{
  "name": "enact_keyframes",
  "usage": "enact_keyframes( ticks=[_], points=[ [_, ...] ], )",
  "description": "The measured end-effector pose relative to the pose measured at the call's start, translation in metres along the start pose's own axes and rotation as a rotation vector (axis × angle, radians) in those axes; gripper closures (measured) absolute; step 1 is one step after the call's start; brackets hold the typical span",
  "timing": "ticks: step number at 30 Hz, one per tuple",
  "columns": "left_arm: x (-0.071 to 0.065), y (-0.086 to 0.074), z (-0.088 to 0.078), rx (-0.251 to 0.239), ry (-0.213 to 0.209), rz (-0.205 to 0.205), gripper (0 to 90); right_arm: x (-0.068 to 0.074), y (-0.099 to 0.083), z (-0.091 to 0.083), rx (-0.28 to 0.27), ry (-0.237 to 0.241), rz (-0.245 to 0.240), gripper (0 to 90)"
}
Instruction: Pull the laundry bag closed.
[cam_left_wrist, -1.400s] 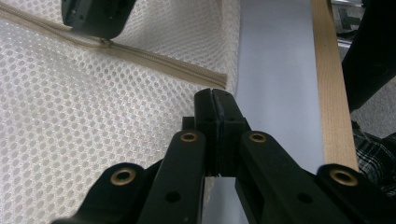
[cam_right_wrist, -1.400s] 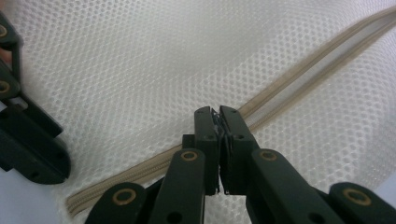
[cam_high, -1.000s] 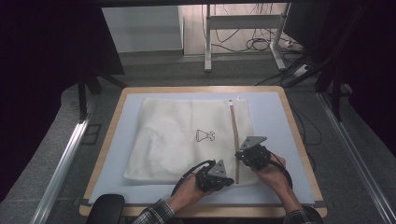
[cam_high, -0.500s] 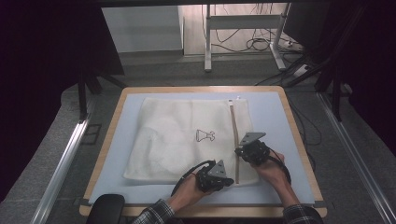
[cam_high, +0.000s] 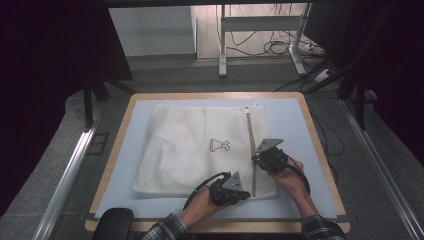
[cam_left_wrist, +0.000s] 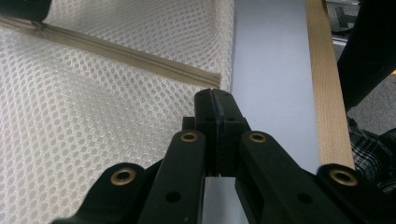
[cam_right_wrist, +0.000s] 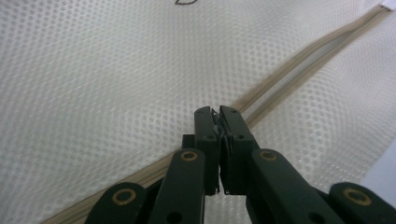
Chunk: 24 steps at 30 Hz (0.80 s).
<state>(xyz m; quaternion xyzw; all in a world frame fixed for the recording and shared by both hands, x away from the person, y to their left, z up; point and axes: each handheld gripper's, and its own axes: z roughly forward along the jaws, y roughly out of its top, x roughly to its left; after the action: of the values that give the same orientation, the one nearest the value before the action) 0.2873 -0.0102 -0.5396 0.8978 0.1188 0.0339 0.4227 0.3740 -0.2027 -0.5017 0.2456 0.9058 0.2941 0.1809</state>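
High view looks down on a white mesh laundry bag (cam_high: 200, 150) lying flat on a pale blue mat (cam_high: 290, 120) set in a wooden-rimmed table (cam_high: 320, 145); a small black printed mark (cam_high: 220, 145) sits near the bag's middle. A beige zipper (cam_high: 251, 150) runs from far to near along the bag's right side. The left gripper (cam_high: 245, 192) rests at the bag's near right corner, just beside the near end of the zipper. In the left gripper view its jaws are pressed together at that corner of the mesh (cam_left_wrist: 93, 116) — whether any fabric is caught between them cannot be told — and the zipper's end (cam_left_wrist: 205, 80) lies just beyond the tips. The right gripper (cam_high: 256, 159) sits farther along the zipper, at about the middle of its length. In the right gripper view its jaws are together right on the zipper (cam_right_wrist: 299, 60), with a small dark metal piece — apparently the zipper pull (cam_right_wrist: 218, 122) — pinched between the tips
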Motion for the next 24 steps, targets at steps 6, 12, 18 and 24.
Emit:
enact_keyframes(
  ticks=[6,12,18,24],
  points=[
    [-0.001,0.000,0.000,0.000,0.006,0.007,89.9,-0.004,0.002,0.004,0.004,0.001,0.008,86.3],
    [-0.001,0.000,0.000,-0.002,0.007,0.011,89.9,-0.009,0.004,0.006,-0.002,-0.002,0.017,86.3],
    [-0.001,0.000,0.000,-0.002,0.008,0.013,89.9,-0.013,0.007,0.008,-0.005,-0.014,0.019,86.3],
    [-0.001,0.000,0.000,-0.003,0.009,0.012,90.0,-0.017,0.010,0.012,-0.007,-0.013,0.023,86.3]
  ],
)
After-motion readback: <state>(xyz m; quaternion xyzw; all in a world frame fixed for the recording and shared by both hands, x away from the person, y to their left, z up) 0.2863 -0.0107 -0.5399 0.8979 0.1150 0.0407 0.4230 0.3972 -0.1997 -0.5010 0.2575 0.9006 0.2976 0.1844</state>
